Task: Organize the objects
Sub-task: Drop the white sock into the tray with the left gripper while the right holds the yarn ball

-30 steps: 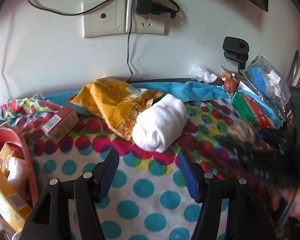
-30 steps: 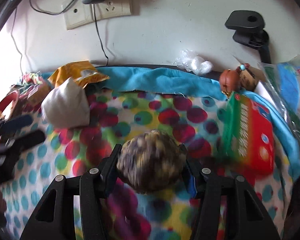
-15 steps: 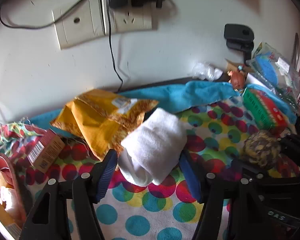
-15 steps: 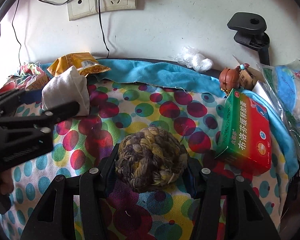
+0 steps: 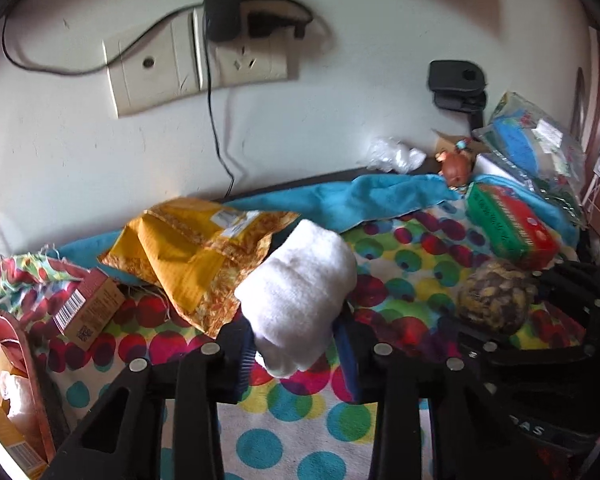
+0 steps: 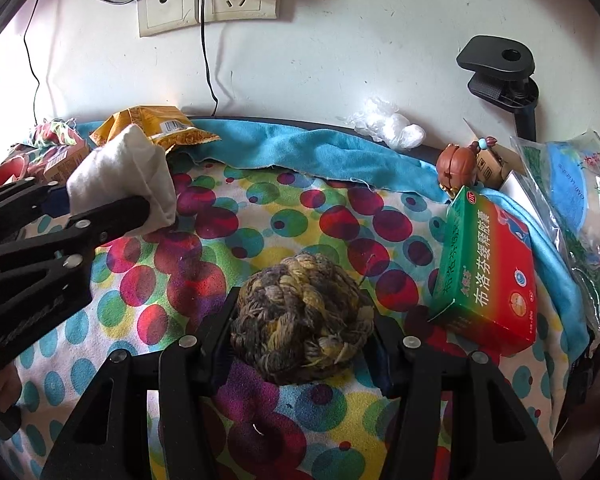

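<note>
Left gripper (image 5: 296, 346): jaws just closed, pads pressing a white cloth roll (image 5: 300, 296); yellow packet (image 5: 196, 256) just beyond-left, brown carton (image 5: 86, 312) farther left, red basket (image 5: 24, 364) at far left, contents unclear.
Right gripper (image 6: 300, 340): clamped on a yarn ball (image 6: 300, 316); green-red box (image 6: 488, 276) to its right, on dotted cloth (image 6: 260, 216).

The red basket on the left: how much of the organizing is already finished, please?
Done: the red basket holds some boxes. In hand: the left hand-held gripper has just closed on the white rolled towel; the right hand-held gripper grips the braided rope ball. Left: yellow packet, green-red medicine box.
</note>
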